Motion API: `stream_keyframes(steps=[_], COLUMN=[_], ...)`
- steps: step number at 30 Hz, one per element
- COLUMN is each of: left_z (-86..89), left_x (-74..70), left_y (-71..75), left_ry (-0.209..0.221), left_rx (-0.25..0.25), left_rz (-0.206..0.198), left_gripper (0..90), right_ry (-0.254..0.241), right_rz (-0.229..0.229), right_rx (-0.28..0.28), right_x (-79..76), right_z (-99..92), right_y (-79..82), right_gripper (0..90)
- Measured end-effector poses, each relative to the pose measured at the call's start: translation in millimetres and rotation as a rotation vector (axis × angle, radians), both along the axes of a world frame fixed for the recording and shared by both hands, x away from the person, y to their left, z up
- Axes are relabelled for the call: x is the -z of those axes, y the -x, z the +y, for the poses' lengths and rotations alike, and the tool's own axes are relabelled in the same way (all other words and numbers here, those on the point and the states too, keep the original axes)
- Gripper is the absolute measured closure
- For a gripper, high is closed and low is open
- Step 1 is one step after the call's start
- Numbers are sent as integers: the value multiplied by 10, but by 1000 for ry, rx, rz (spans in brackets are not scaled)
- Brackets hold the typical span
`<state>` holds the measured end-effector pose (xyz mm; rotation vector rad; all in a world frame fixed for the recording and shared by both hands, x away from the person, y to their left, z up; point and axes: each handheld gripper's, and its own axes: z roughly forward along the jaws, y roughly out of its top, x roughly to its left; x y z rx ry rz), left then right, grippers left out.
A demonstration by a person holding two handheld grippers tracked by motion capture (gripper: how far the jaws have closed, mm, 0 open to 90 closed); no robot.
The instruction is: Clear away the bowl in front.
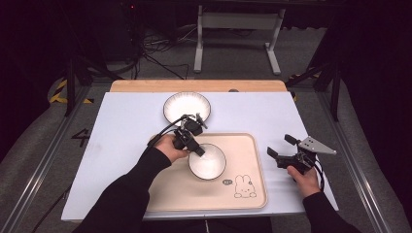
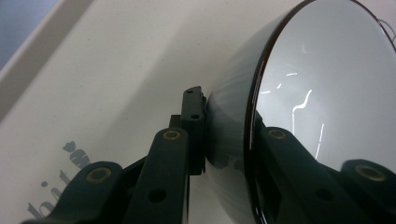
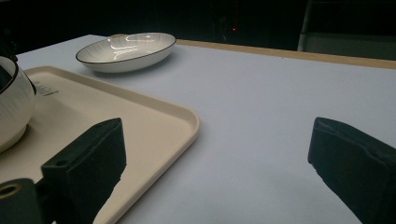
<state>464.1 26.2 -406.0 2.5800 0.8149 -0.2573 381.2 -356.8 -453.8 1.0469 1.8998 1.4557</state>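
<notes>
The left hand-held gripper (image 1: 198, 151) sits near the middle of the high view, and we see its jaws clamped on the rim of a white bowl (image 1: 208, 162), one jaw inside and one against the ribbed outer wall. In the left gripper view the bowl (image 2: 322, 93) fills the right half of the frame, its dark-edged rim running between the two black jaws, with the pad of the outer jaw pressed flat on the wall. The bowl rests on a cream tray (image 1: 248, 145) that lies on the pale desk (image 1: 126, 131); it stands in the tray's upper middle part, left of a rabbit drawing (image 1: 244, 187) printed at the tray's lower right.

The right hand-held gripper (image 1: 279, 147) is at the right of the high view, just past the tray's right edge, over bare desk. We see its jaws spread wide with nothing between them. In the right gripper view its two black jaws rise at the lower left and lower right, with the tray's rounded corner (image 3: 187, 121) and open desk (image 3: 261, 107) between them.

A second white dish (image 1: 187, 107), shallow with a dark rim, sits on the desk above the tray in the high view, apart from it. In the right gripper view we find this dish (image 3: 126, 50) at the upper left.
</notes>
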Motion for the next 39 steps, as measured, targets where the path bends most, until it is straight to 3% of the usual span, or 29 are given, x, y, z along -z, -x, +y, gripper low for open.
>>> stream_keyframes(steps=[4, 9, 13, 16, 17, 19, 22, 26, 30, 39], left_z=[16, 9, 52, 117, 117, 222, 300, 341, 381, 468], left_x=[13, 48, 31, -33, -33, -118, -183, -224, -241, -307], left_y=[-18, -20, -35, -38, -38, -37, -7, 19, 63, 216], left_ry=[16, -13, 45, 86, 86, 188, 260, 310, 369, 575], left_rx=[-14, -29, -44, -74, -74, -98, -107, -105, -105, -92], left_rz=[11, 0, -4, -57, -57, -79, -121, -152, -147, -195], left_gripper=[777, 729, 682, 588, 569, 537, 490, 401, 356, 199], right_ry=[0, 0, -1, 0, 0, 0, 1, 1, 1, 0], right_rz=[0, 0, 1, 0, 0, 0, 0, 0, 0, 0], right_rx=[0, 0, -1, -1, 0, 0, 0, 0, 1, 1], right_x=[0, 0, 0, 0, 0, 0, 0, 0, 0, 0], right_z=[0, -1, 0, 0, 1, 1, 0, 1, 1, 1], right_y=[0, 0, 1, 2, 2, 2, 0, 0, 1, 2], right_gripper=[48, 48, 47, 48, 48, 48, 48, 48, 48, 48])
